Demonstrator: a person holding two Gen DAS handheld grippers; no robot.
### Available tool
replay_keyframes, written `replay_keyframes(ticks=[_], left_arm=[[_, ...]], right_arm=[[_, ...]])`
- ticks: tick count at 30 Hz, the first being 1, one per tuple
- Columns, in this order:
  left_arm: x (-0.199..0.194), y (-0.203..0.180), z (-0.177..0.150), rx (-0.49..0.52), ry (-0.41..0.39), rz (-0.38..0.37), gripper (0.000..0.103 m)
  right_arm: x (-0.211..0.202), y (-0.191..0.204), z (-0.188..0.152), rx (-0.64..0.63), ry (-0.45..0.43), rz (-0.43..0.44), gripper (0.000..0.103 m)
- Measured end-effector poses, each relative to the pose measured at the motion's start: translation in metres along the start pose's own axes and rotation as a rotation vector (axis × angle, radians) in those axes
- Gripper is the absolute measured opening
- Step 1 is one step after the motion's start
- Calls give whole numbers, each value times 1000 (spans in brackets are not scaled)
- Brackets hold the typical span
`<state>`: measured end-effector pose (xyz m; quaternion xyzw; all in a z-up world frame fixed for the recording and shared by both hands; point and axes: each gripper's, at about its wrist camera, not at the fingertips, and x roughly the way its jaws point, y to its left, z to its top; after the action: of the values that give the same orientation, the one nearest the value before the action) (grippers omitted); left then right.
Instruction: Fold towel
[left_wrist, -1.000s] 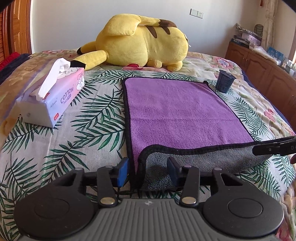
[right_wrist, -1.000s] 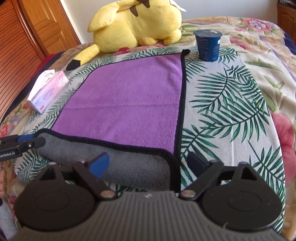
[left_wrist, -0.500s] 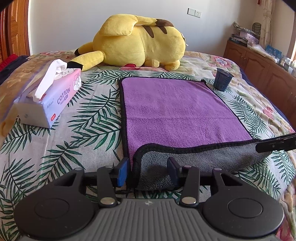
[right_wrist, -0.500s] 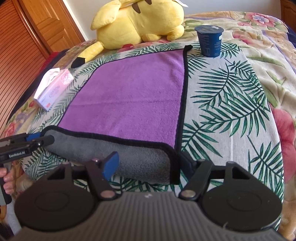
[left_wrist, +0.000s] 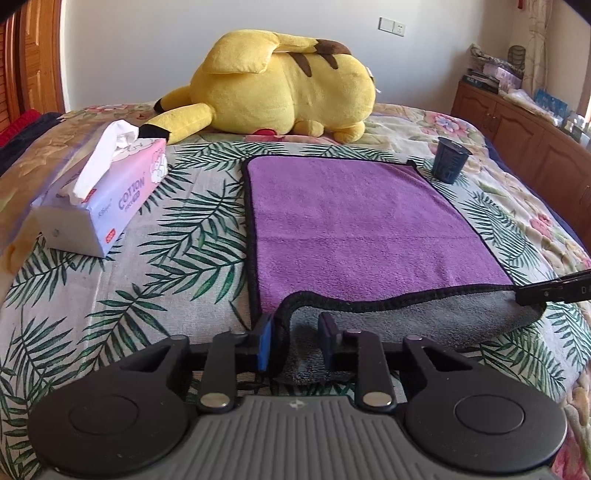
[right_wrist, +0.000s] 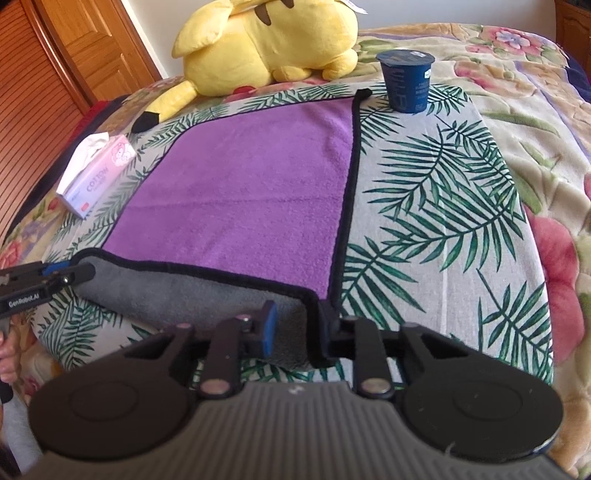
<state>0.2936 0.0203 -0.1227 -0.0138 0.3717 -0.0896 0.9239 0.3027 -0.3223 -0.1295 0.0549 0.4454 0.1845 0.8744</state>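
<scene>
A purple towel (left_wrist: 351, 221) with black trim and a grey underside lies flat on the bed; it also shows in the right wrist view (right_wrist: 243, 192). Its near edge is turned up and over, grey side showing. My left gripper (left_wrist: 295, 341) is shut on the near left corner of the towel. My right gripper (right_wrist: 295, 328) is shut on the near right corner. The right gripper's fingers (left_wrist: 546, 291) show at the right edge of the left wrist view, and the left gripper's fingers (right_wrist: 48, 277) show at the left edge of the right wrist view.
A tissue pack (left_wrist: 99, 199) lies left of the towel. A yellow plush toy (left_wrist: 280, 85) lies behind it. A dark blue cup (right_wrist: 406, 79) stands at the far right corner. Wooden cabinets (left_wrist: 517, 122) run along the right side, wooden doors (right_wrist: 55, 74) on the left.
My right gripper's jaws have closed from wide open onto the towel's near right corner. My left gripper has narrowed on the left corner. The turned-up grey edge has moved slightly forward over the purple side.
</scene>
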Motion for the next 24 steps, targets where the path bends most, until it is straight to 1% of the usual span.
replay_keyframes(ticks=[3, 4, 9, 11, 20, 24], left_arm=[[0, 2, 0, -2, 0, -4, 0], [0, 2, -1, 1, -1, -1, 0], [-1, 0, 0, 11, -1, -1, 0], [0, 1, 0, 6, 4, -1, 0], [-8, -1, 4, 6, -20, -16, 0], [-12, -2, 8, 2, -36, -27, 0]], right_arm=[[0, -1, -1, -4, -5, -6, 16], [0, -1, -1, -7, -7, -10, 12], [0, 0, -2, -28, -11, -16, 9], [-1, 0, -1, -34, -13, -16, 4], [-6, 1, 0, -41, -46, -8, 4], [-11, 2, 3, -35, -81, -6, 4]])
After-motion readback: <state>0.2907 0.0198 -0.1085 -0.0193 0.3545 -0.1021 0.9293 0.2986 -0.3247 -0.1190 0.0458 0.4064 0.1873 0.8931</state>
